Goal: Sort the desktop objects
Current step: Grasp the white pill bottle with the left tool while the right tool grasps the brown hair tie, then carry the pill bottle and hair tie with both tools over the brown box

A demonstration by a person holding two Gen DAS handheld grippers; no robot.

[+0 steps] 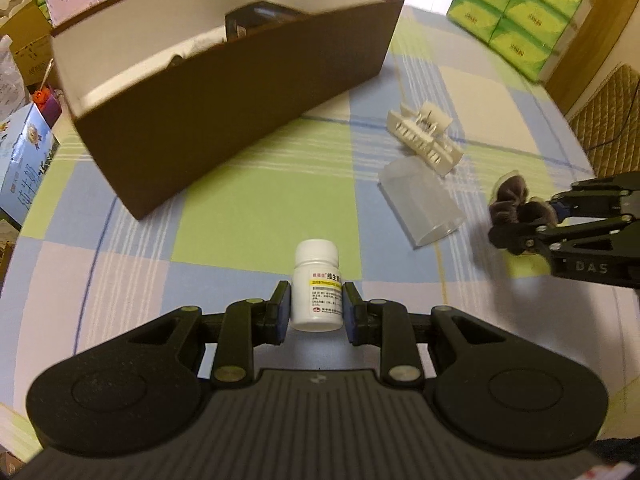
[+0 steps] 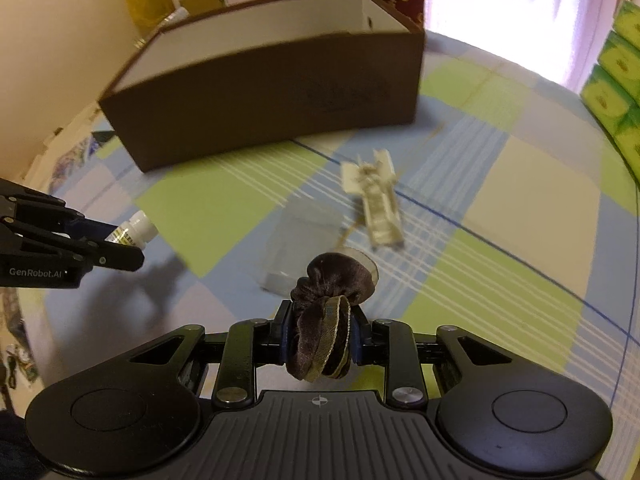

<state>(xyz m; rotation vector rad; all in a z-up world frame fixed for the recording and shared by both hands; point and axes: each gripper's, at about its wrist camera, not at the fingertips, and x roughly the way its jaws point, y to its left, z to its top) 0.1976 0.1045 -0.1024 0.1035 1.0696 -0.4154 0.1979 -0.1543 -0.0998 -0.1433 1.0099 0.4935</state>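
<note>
The left tongs (image 1: 316,308) are matt black plastic with a fine grainy texture, dotted with small shiny metal pins, and hold a smooth white plastic bottle (image 1: 317,284) with a glossy paper label. The right tongs (image 2: 318,336) — the same matt black — grip a dark scrunchie (image 2: 326,312) of soft velvet cloth with a faint sheen. Ahead of both, a brown box (image 1: 224,92) looks like matt cardboard, white inside. The counter (image 1: 248,208) wears a smooth checked cloth; on it lie a frosted translucent plastic case (image 1: 420,204) and a cream plastic hair clip (image 1: 424,136).
</note>
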